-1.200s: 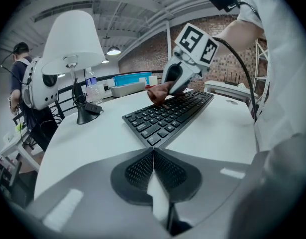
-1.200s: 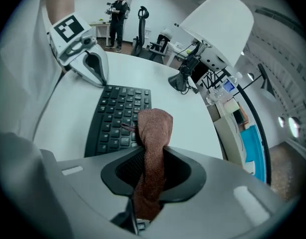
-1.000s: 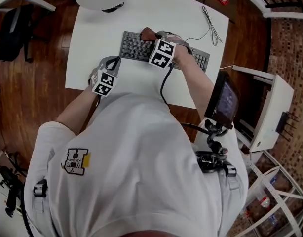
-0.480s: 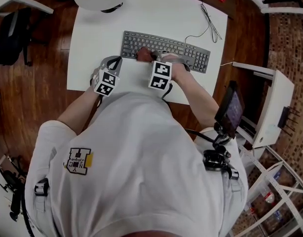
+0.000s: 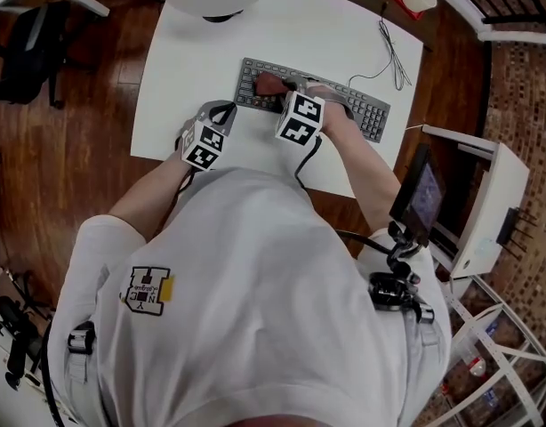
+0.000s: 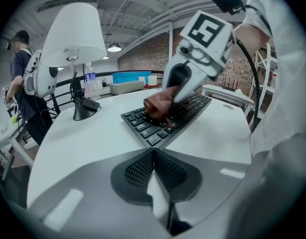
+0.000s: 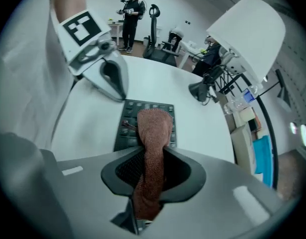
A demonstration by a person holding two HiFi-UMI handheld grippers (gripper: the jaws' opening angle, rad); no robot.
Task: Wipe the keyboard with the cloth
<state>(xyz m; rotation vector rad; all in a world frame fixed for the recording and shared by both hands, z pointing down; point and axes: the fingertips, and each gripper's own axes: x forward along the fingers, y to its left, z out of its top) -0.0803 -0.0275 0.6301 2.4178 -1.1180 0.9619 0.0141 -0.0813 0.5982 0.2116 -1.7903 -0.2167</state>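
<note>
While the right gripper (image 7: pixel 152 172) points steeply down over the left part of the flat dark grey computer keyboard (image 5: pixel 364 111), its jaws are pinched on the reddish-brown terry wiping cloth (image 7: pixel 153 133). The cloth runs as a folded strip between the two ribbed pads, and its free end extends forward over the keys. In the left gripper view the bunched end of the cloth lies on the key rows near the keyboard's left end.

The left gripper (image 6: pixel 153 156) is held just beside the near left corner of the keyboard, above the bare white rectangular table top (image 5: pixel 166 105). Its jaws are pressed together, with nothing between them (the pads meet along one line in its own view). Whether its tips touch the table cannot be determined.

The keyboard lies at a slant across the far half of the table, and its thin cable leads away from the far right corner. A desk lamp with a white conical shade (image 6: pixel 76 34) stands beyond the keyboard's left end, well apart from both grippers.
</note>
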